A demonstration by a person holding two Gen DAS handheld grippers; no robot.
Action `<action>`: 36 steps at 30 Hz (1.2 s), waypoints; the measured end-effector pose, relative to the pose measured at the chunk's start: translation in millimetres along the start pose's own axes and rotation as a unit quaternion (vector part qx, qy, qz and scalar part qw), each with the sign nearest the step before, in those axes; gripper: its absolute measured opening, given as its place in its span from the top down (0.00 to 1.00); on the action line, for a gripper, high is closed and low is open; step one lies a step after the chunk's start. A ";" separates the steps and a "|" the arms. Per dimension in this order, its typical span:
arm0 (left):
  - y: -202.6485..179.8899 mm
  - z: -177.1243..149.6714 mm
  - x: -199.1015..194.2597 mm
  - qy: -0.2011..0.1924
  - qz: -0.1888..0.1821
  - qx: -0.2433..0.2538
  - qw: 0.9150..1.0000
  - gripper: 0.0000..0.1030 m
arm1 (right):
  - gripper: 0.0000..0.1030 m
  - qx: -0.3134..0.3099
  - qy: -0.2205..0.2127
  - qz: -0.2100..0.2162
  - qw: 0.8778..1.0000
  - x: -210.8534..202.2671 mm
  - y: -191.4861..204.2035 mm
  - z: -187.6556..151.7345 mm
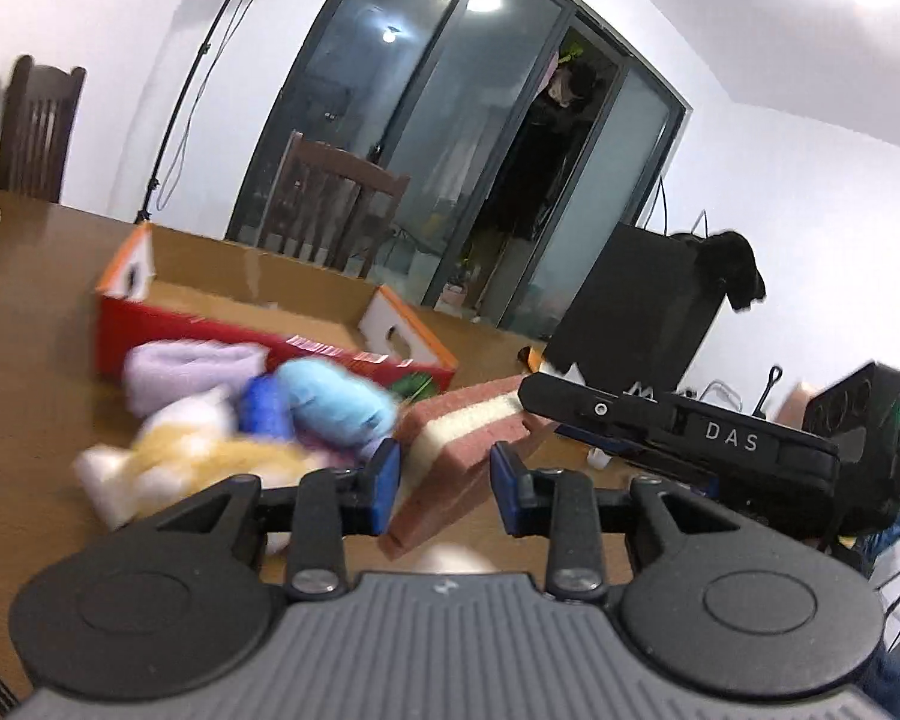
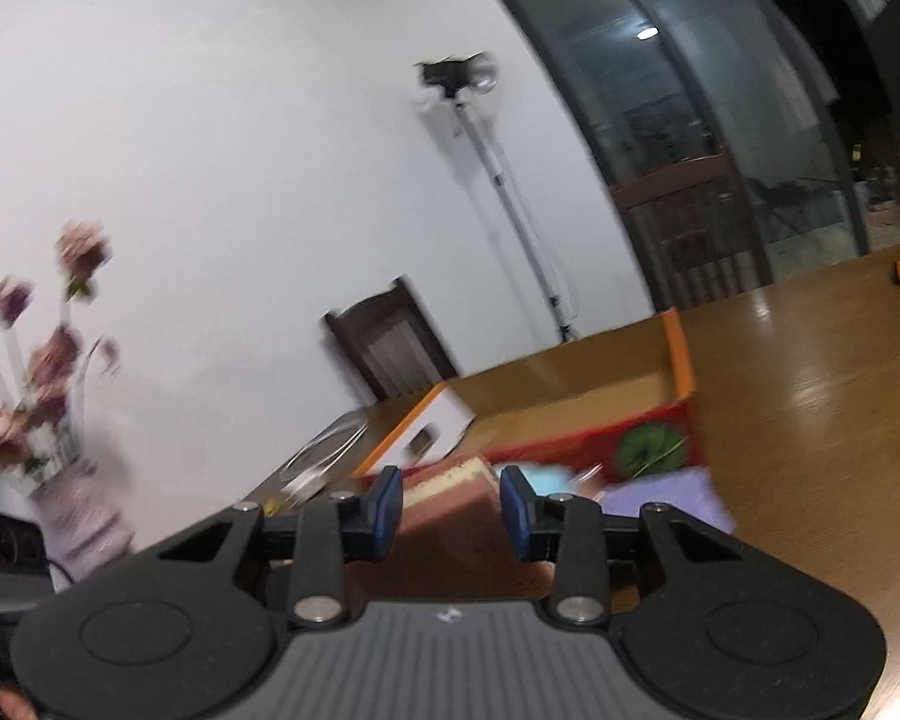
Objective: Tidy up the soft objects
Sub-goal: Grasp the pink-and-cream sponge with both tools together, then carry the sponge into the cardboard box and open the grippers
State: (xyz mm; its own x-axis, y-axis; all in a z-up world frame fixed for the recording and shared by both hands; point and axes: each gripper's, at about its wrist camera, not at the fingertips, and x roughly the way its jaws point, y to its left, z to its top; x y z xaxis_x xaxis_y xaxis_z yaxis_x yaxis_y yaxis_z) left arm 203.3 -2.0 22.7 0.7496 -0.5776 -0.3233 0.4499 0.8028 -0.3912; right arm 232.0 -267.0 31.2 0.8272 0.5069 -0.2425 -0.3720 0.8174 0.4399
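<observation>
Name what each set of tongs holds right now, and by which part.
Both hold the same pink-and-cream sponge block. The left tongs pinch its near end across the layers; the right tongs pinch the opposite end.

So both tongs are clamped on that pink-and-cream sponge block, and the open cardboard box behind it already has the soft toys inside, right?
Not quite. The left tongs and right tongs do hold the sponge block, but the cardboard box looks empty in the left wrist view. The soft toys lie on the table in front of it.
</observation>
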 end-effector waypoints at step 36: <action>45.2 -17.9 -28.6 0.027 -0.010 -0.047 0.999 0.67 | 0.63 0.010 0.105 0.018 0.994 8.4 35.1 -70.0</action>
State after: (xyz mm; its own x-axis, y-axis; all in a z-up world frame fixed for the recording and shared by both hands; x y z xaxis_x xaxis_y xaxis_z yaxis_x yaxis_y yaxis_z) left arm 193.5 48.1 -1.2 0.7127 -0.6029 -0.3586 0.4160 0.7749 -0.4759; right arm 196.4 -214.9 -15.8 0.7068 0.5838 -0.3996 -0.3896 0.7927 0.4689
